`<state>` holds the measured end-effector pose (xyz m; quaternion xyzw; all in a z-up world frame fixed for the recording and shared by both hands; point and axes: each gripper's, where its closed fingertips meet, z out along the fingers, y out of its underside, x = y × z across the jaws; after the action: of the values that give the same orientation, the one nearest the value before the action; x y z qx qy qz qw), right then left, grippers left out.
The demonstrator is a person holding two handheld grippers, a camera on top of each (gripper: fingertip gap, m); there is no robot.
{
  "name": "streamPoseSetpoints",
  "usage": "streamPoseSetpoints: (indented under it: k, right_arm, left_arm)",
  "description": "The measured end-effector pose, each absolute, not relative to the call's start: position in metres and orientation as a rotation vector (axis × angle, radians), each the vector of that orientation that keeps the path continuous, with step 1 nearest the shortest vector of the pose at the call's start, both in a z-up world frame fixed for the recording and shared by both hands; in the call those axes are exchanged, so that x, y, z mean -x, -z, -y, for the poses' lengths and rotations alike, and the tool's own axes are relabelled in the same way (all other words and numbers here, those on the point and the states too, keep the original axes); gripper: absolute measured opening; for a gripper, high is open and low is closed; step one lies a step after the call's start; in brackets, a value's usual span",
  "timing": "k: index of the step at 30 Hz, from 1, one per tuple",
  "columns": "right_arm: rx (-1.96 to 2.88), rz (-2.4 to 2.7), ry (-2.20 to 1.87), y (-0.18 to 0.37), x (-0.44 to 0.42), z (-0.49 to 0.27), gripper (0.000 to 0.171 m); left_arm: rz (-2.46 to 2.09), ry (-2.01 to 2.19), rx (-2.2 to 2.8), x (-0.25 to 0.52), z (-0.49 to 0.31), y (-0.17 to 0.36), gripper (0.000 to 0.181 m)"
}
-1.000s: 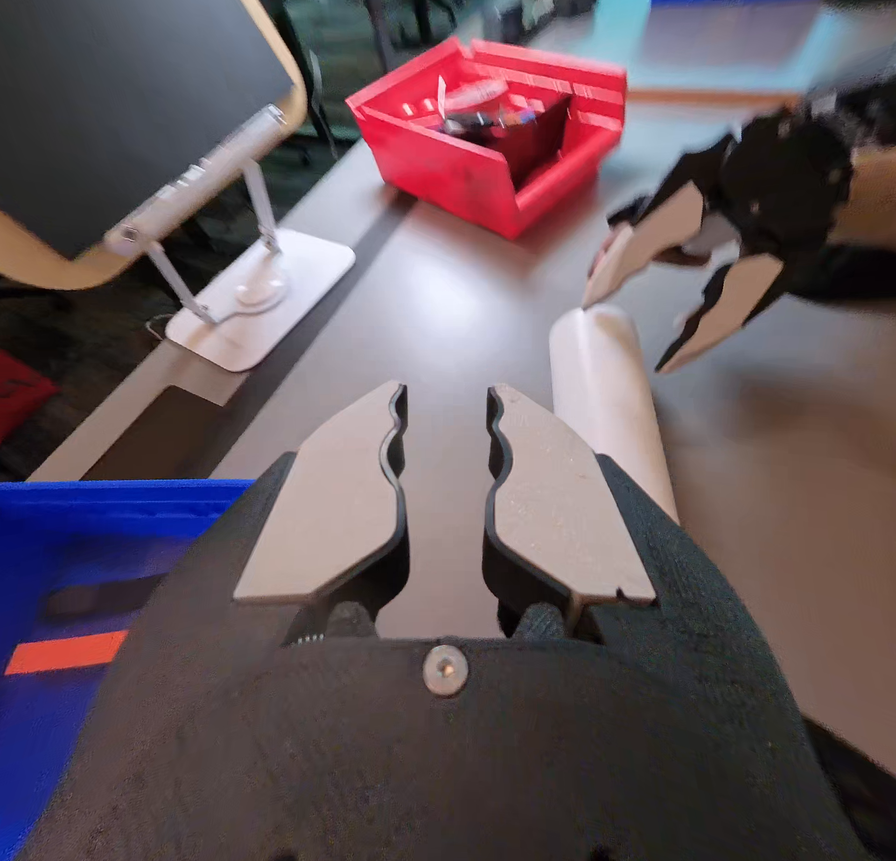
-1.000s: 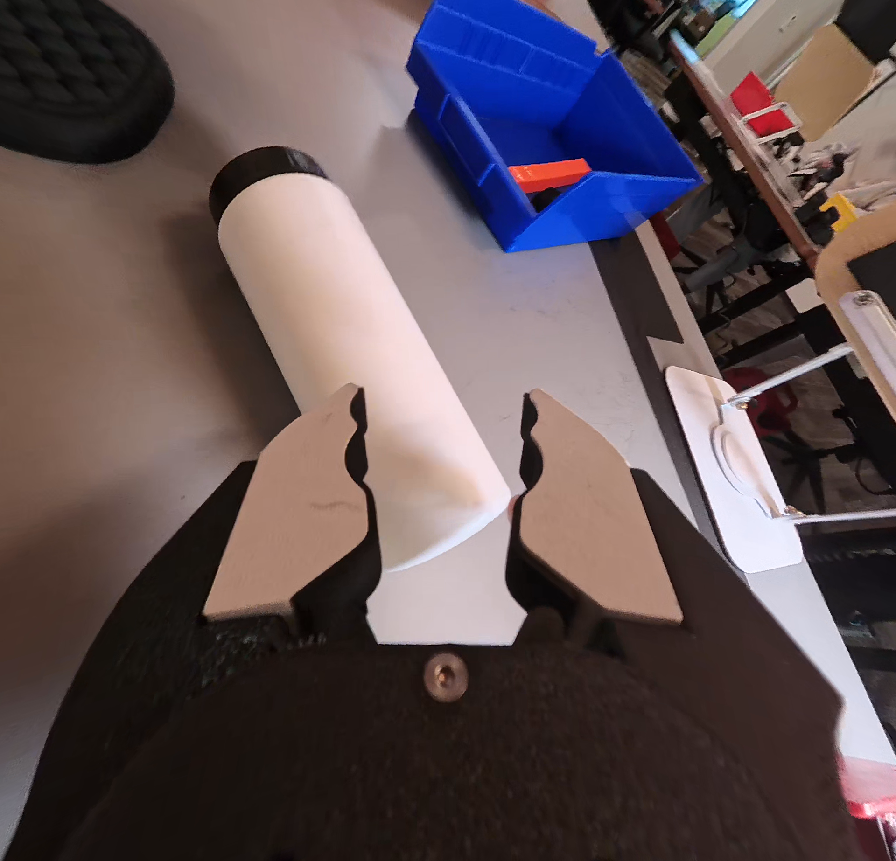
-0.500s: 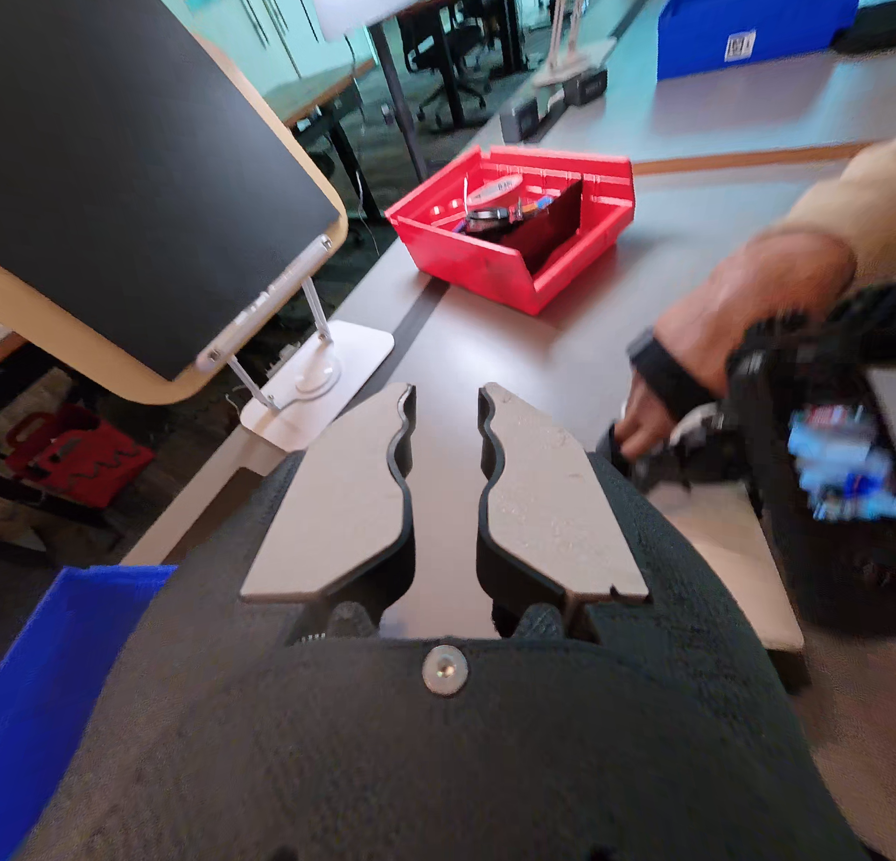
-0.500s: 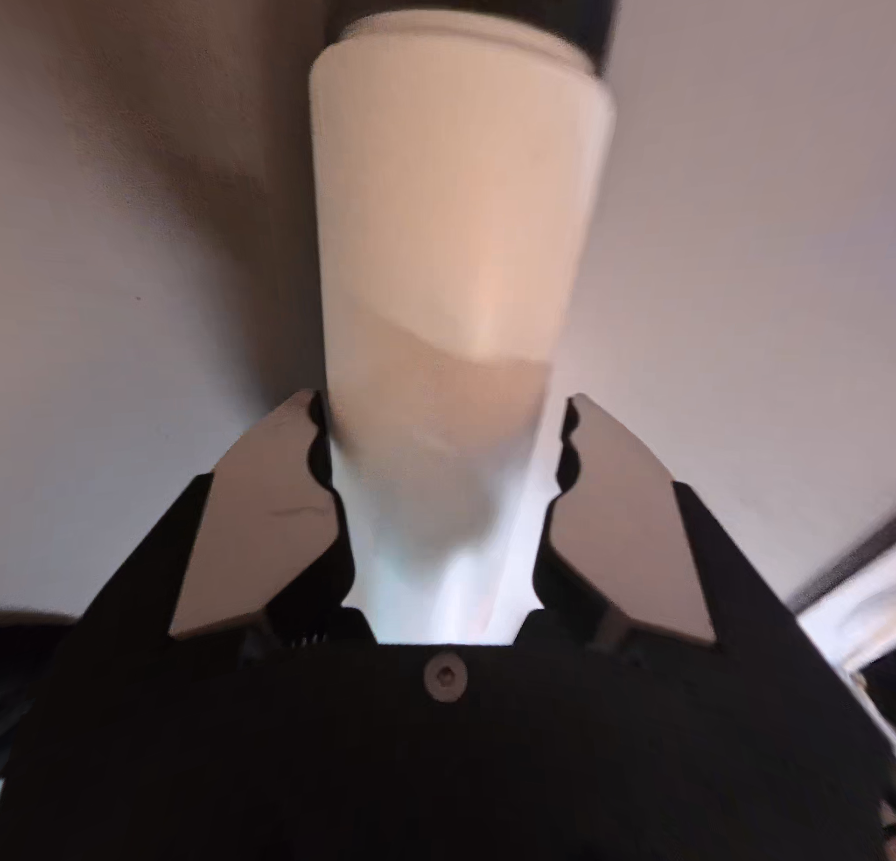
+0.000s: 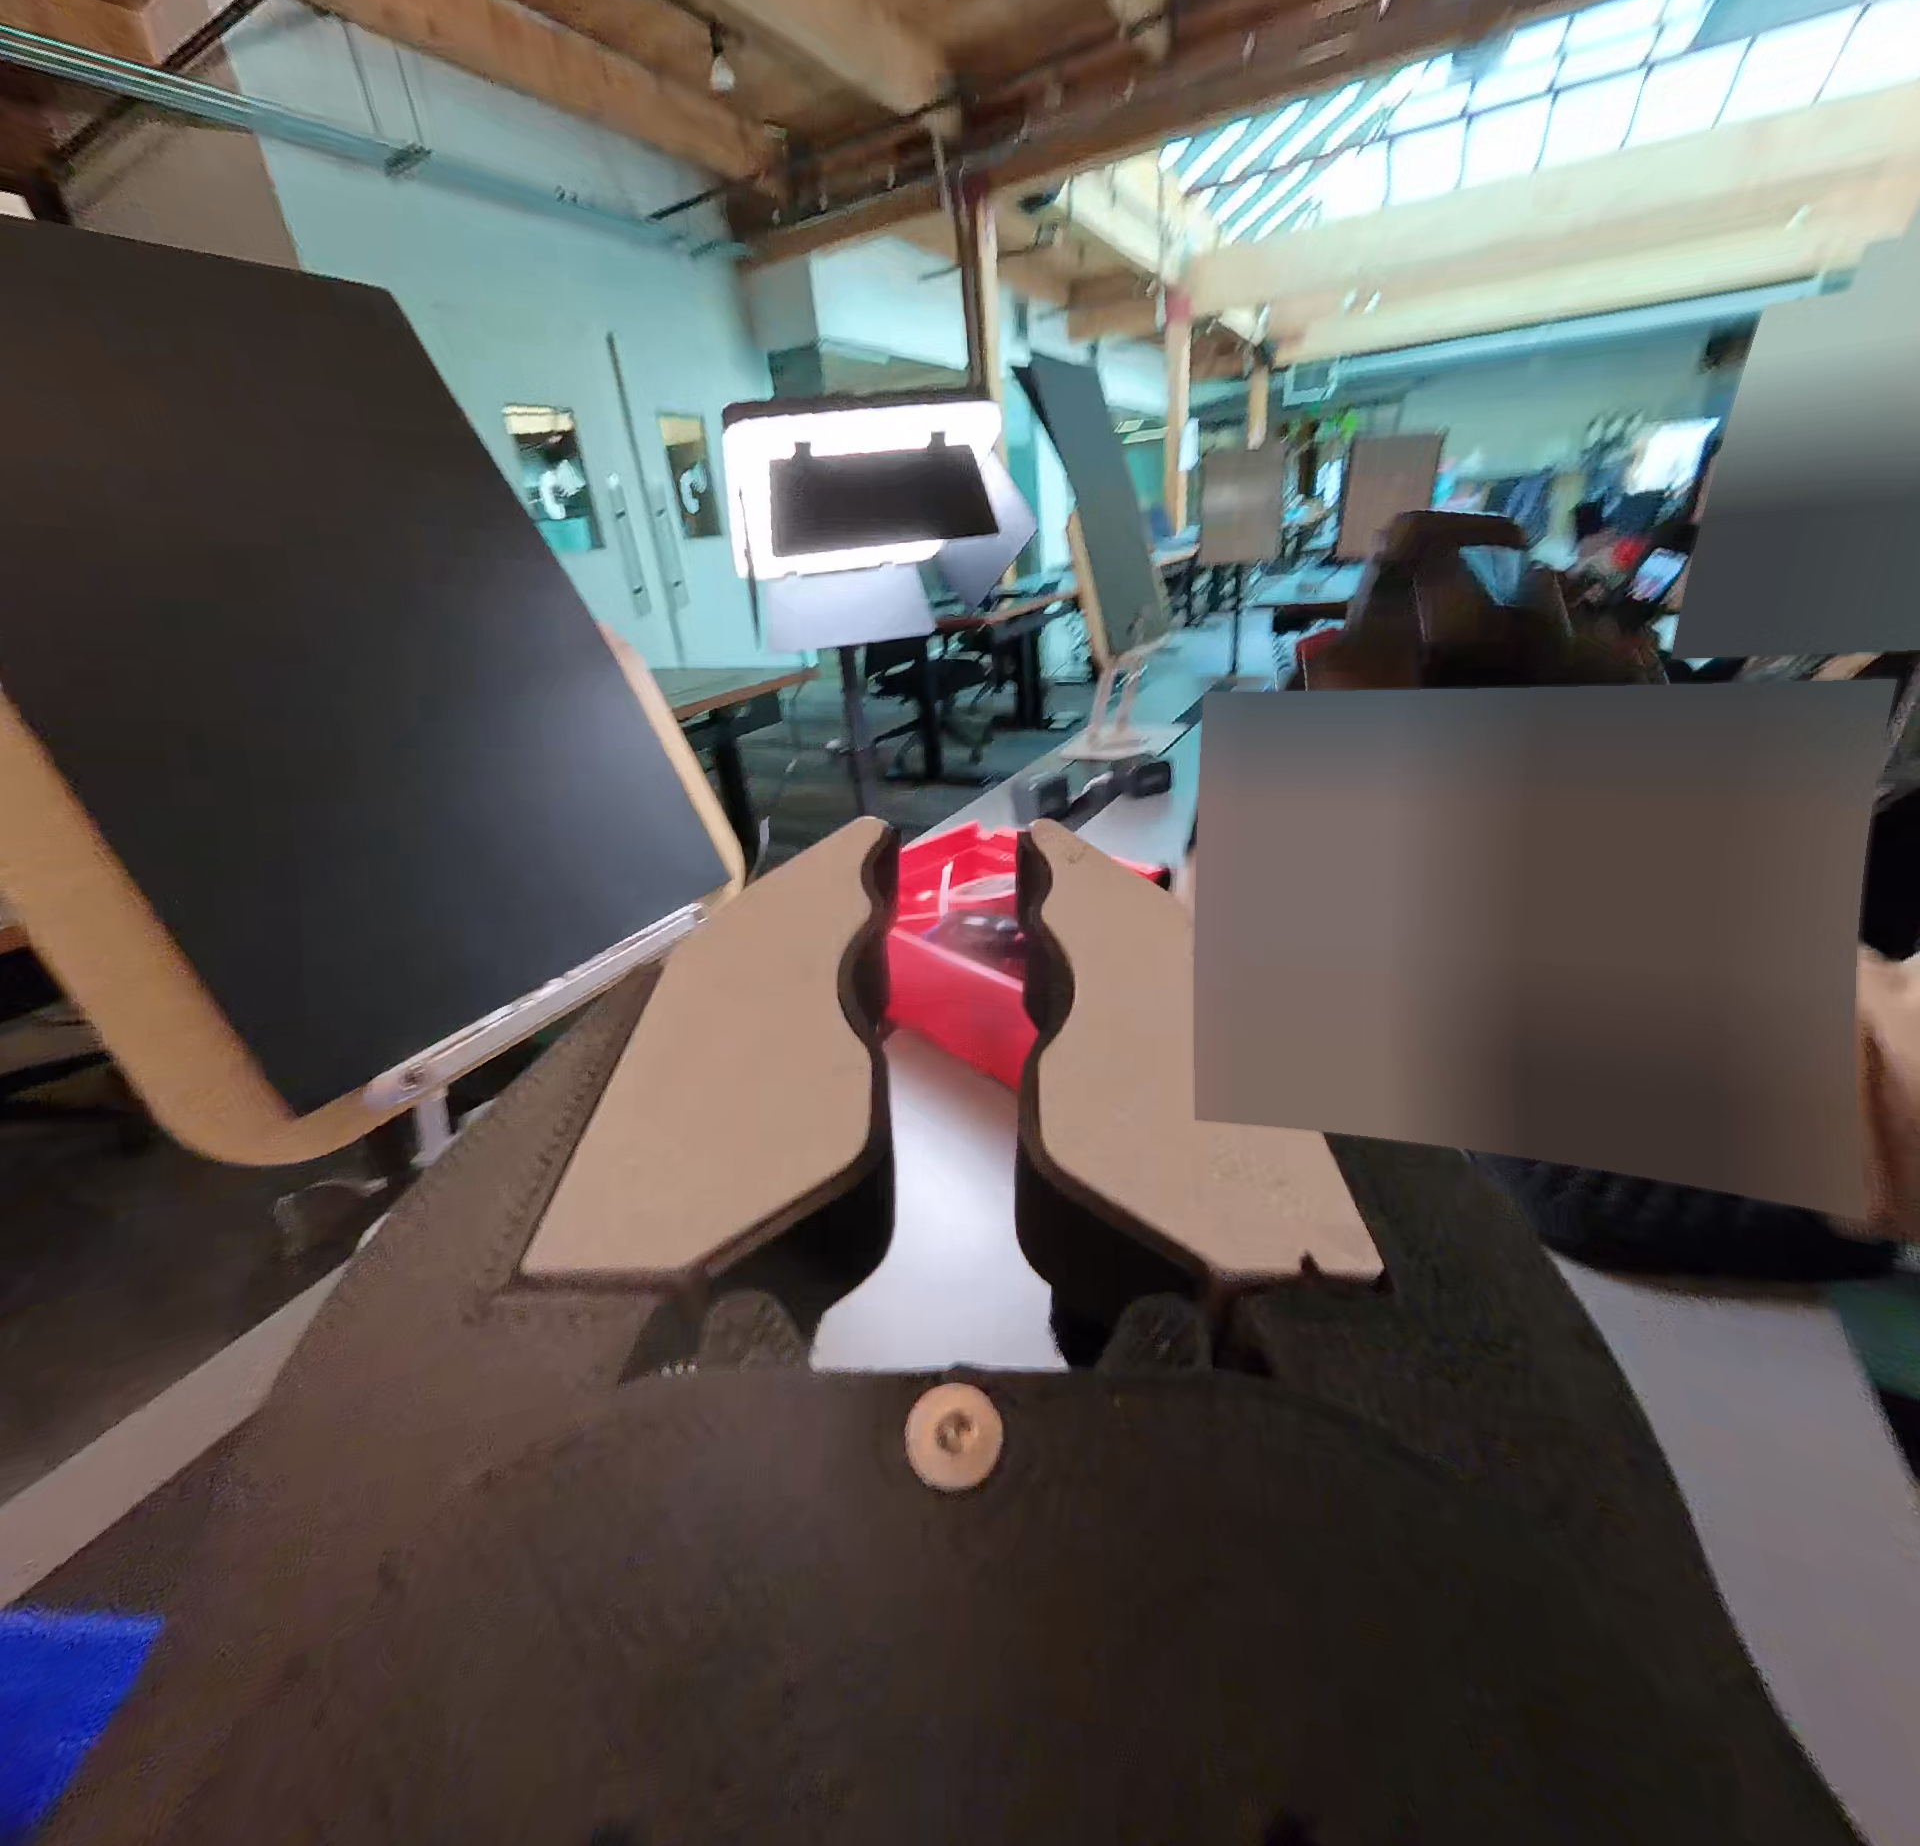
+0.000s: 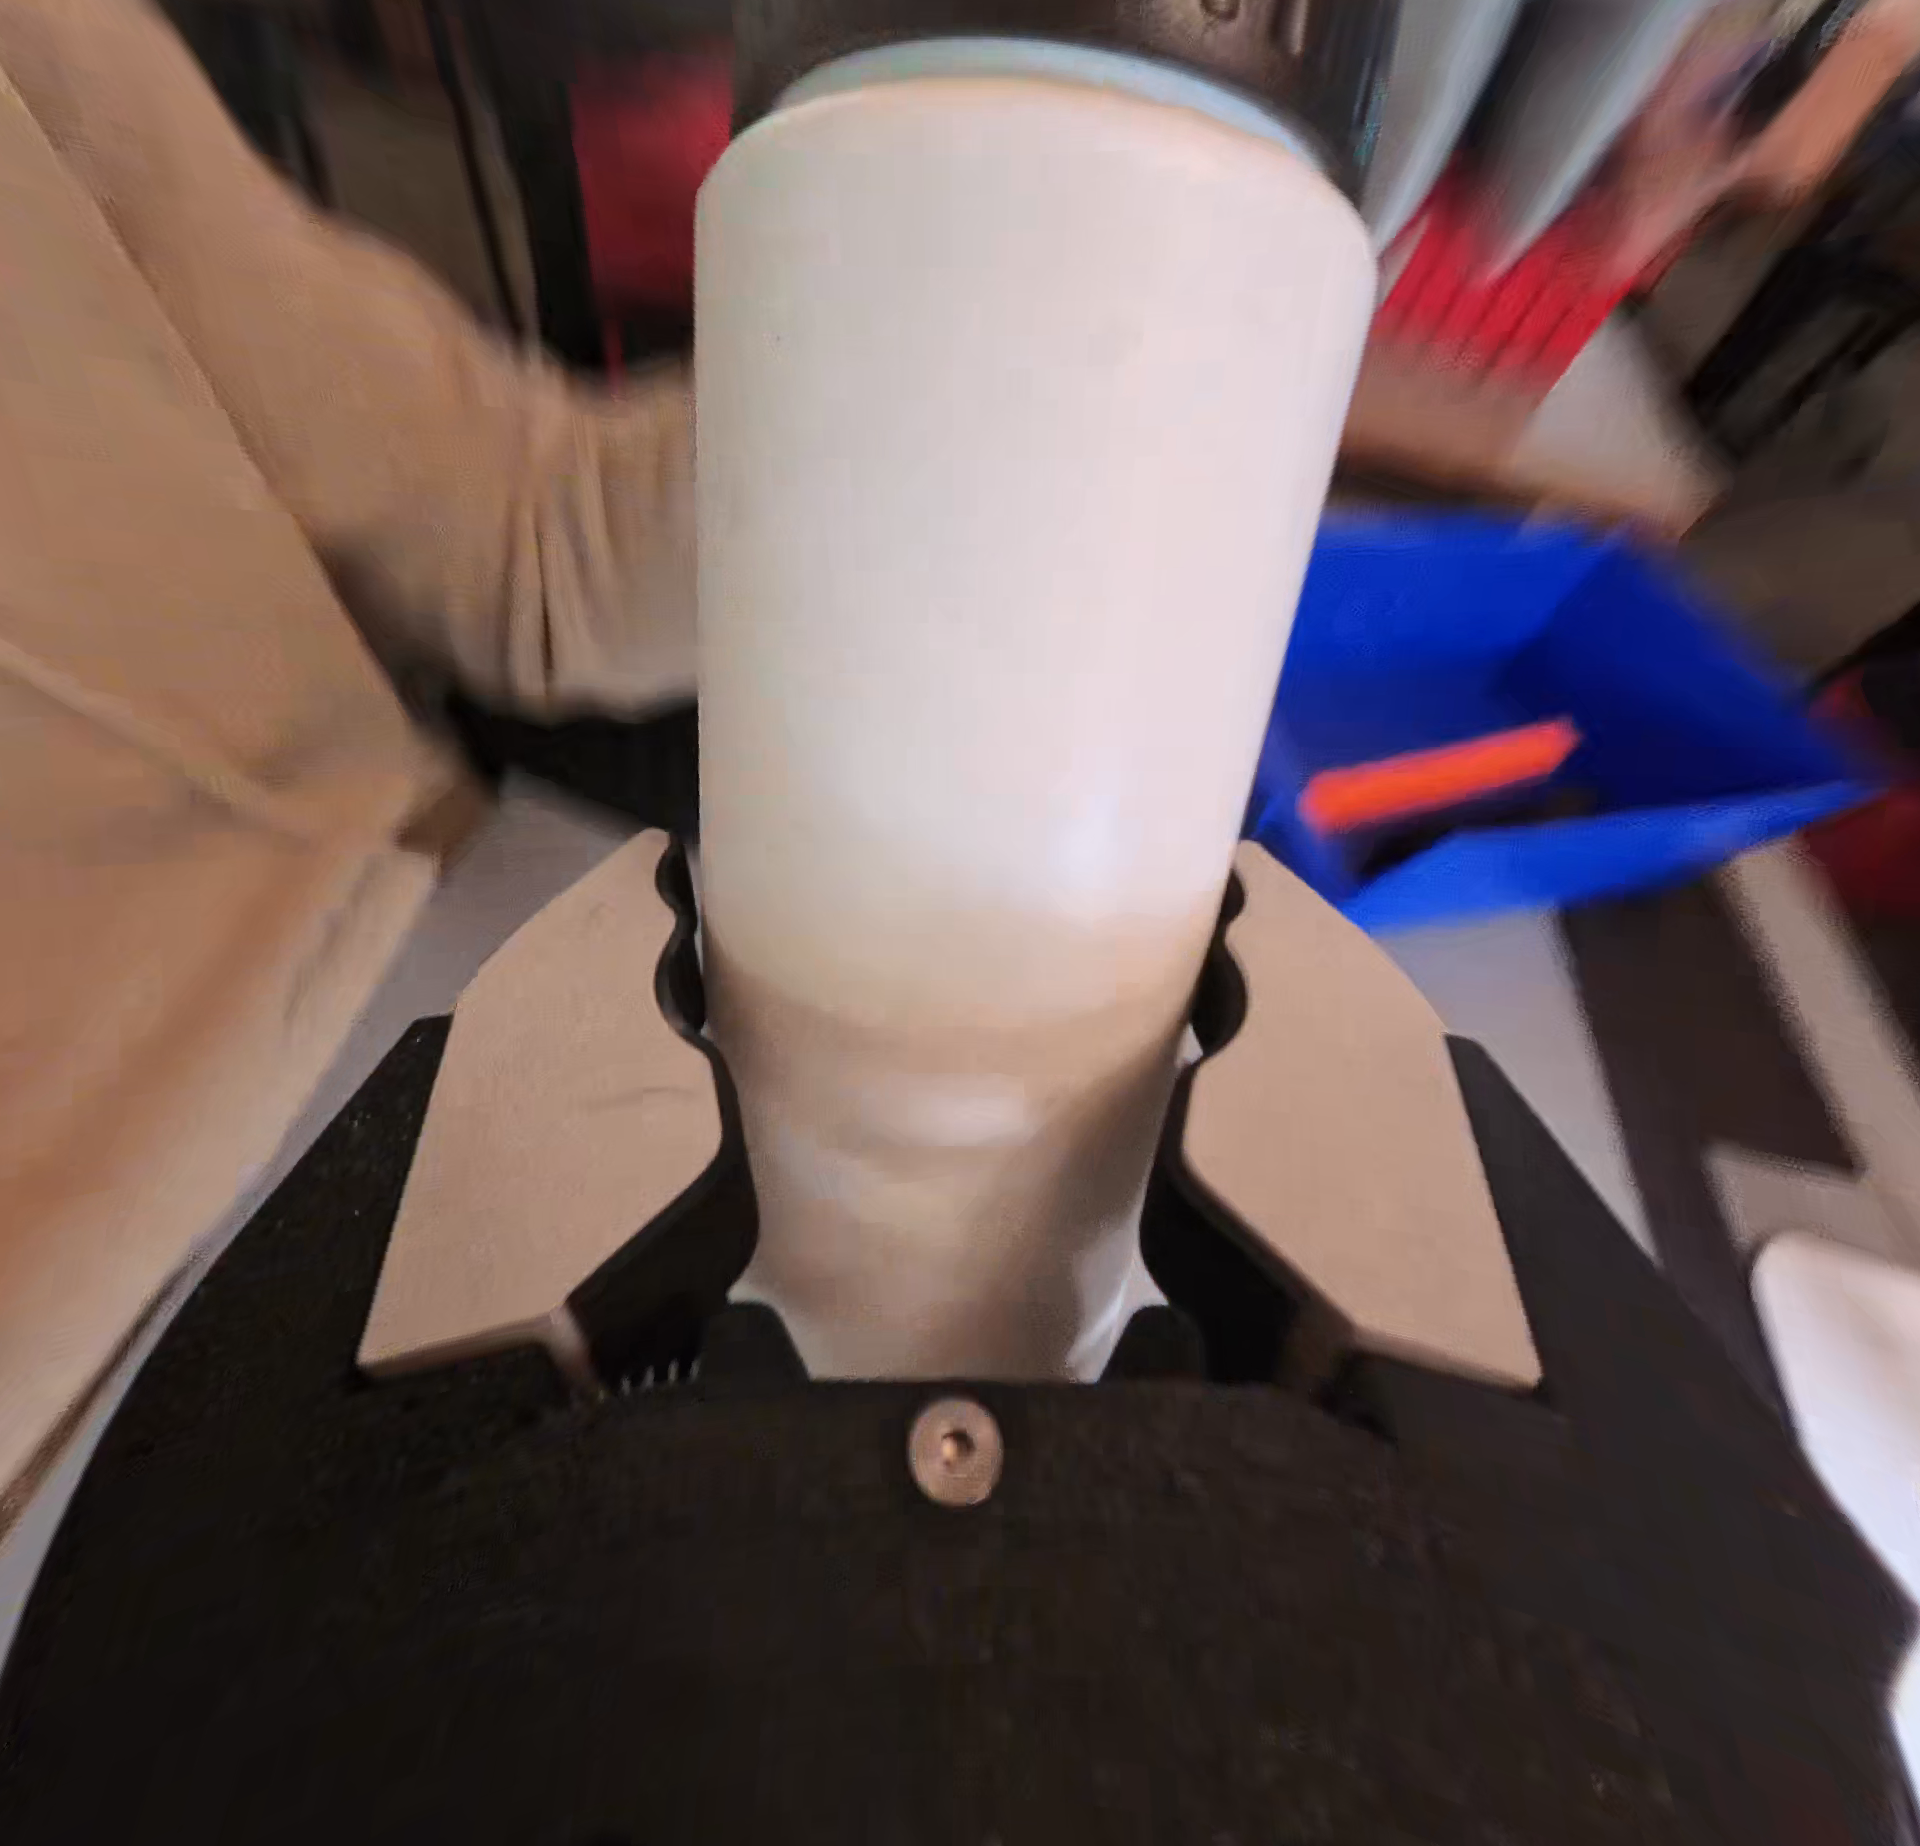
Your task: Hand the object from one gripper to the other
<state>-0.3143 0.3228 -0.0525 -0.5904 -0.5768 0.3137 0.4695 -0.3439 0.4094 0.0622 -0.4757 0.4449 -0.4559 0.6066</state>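
Bottle (image 6: pixel 1023 508) (white body, black cap at the far end) was off the worktop (image 5: pixel 951 1214), clamped at its base end between the fingers of the right gripper (image 6: pixel 951 965), long axis running straight out from the jaws. Base-end grip makes sense: it left the body and cap end free for the other gripper to take.

Left gripper (image 5: pixel 956 923) was empty, jaws a narrow gap apart, gripping nothing. That gap looked too small for the bottle body, so my read is it has to open wider before the handover. It pointed out over the far side of the worktop, toward the red bin (image 5: pixel 951 986) seen between its fingers. Bottle wasn't visible in the left wrist view.

Blue bin (image 6: pixel 1538 716) with an orange piece (image 6: pixel 1444 773) inside sat beyond the bottle on the right. Beige sleeve (image 6: pixel 312 508) filled the left of the right wrist view. That view was motion-blurred, so the gripper was probably moving.

Versus 1.0 s earlier: the bottle lay flat on the worktop then, right jaws open around its base end, not closed. At 0.5 s they sat against it. Left gripper's view had tilted up from the worktop to the room; its jaw gap looked about the same.
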Motion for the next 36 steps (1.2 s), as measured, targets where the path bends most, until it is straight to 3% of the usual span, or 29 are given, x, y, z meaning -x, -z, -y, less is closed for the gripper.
streamPoseSetpoints:
  k: [3, 5, 7, 10, 13, 21, 27, 36]
  right_arm:
    - [1.127, 0.998, -0.939, -0.035, 0.273, -0.325, 0.094]
    - [1.056, 0.843, -0.972, -0.052, 0.245, -0.328, 0.094]
    - [1.080, 0.816, -0.955, -0.039, 0.236, -0.332, 0.093]
    - [1.210, 0.890, -0.923, 0.001, 0.251, -0.343, 0.092]
    - [1.331, 1.018, -0.889, 0.043, 0.280, -0.348, 0.091]
    - [1.613, 1.200, -0.732, 0.109, 0.298, -0.359, 0.090]
    - [1.676, 1.230, -0.576, 0.122, 0.291, -0.367, 0.090]
    - [1.657, 1.182, -0.633, 0.116, 0.287, -0.370, 0.090]
  left_arm:
    - [-1.025, 1.202, 1.070, 0.341, -0.399, -0.064, 0.027]
    - [-1.068, 1.255, 1.063, 0.331, -0.389, -0.058, 0.037]
    - [-1.119, 1.283, 1.061, 0.315, -0.379, -0.051, 0.048]
    - [-1.207, 1.327, 1.094, 0.282, -0.361, -0.032, 0.081]
    - [-1.323, 1.295, 1.138, 0.257, -0.348, -0.008, 0.095]
    - [-1.447, 1.082, 1.224, 0.248, -0.346, 0.019, 0.096]
    - [-1.381, 1.237, 1.208, 0.245, -0.349, 0.016, 0.080]
    - [-1.335, 1.255, 1.206, 0.245, -0.356, 0.013, 0.078]
